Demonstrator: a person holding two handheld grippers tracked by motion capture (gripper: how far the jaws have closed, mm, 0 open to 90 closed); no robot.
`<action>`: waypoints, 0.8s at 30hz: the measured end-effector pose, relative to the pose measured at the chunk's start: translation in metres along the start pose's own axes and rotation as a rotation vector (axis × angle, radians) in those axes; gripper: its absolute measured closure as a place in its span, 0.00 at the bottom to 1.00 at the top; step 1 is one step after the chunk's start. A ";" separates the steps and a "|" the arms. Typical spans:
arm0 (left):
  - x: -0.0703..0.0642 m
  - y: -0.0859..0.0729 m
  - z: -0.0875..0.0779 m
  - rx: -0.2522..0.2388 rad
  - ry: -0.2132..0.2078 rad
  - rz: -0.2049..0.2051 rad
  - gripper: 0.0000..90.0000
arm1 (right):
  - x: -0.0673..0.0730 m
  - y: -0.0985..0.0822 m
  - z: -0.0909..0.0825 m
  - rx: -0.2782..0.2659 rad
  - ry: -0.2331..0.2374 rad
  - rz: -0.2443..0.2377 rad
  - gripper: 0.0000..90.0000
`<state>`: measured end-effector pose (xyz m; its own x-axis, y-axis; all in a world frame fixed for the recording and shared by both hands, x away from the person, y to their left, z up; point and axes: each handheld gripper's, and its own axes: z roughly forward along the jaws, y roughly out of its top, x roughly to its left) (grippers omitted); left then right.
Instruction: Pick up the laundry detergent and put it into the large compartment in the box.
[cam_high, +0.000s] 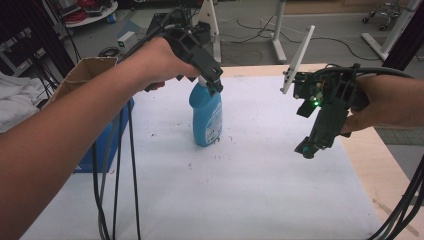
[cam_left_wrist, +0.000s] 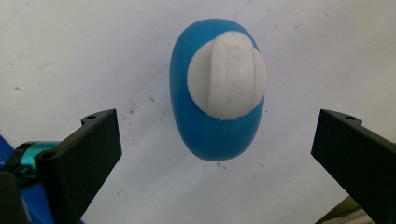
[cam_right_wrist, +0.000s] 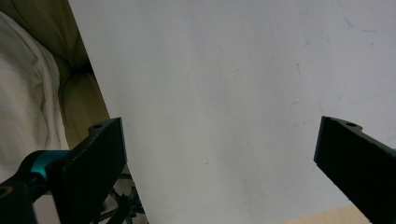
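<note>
Your left tool (cam_high: 216, 85) hangs wide open, holding nothing, over the upright blue bottle (cam_high: 206, 117) mid-surface (cam_high: 260, 180); its white cap (cam_left_wrist: 227, 75) bears unreadable embossed lettering. Your right tool (cam_high: 306, 149) gapes empty.

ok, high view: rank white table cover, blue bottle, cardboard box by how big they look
1. White table cover: by far the largest.
2. Cardboard box: unsure, a forearm hides much of it.
3. Blue bottle: smallest as seen, under the left claw. Box versus bottle is close on visible area alone.
</note>
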<state>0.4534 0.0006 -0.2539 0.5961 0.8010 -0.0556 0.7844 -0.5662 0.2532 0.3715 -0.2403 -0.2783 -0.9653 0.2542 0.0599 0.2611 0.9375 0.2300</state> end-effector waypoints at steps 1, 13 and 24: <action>0.001 0.002 0.003 0.012 0.001 -0.008 0.02 | 0.000 0.000 0.000 0.003 0.001 -0.005 0.02; -0.001 0.012 0.019 0.000 -0.002 -0.035 0.02 | -0.003 -0.002 0.000 -0.002 0.004 0.003 0.02; -0.004 0.016 0.038 0.028 0.007 -0.035 0.02 | -0.005 -0.002 0.002 0.001 0.011 0.004 0.02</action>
<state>0.4698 -0.0188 -0.2862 0.5675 0.8214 -0.0572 0.8091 -0.5433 0.2241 0.3756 -0.2426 -0.2812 -0.9642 0.2552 0.0717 0.2650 0.9366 0.2291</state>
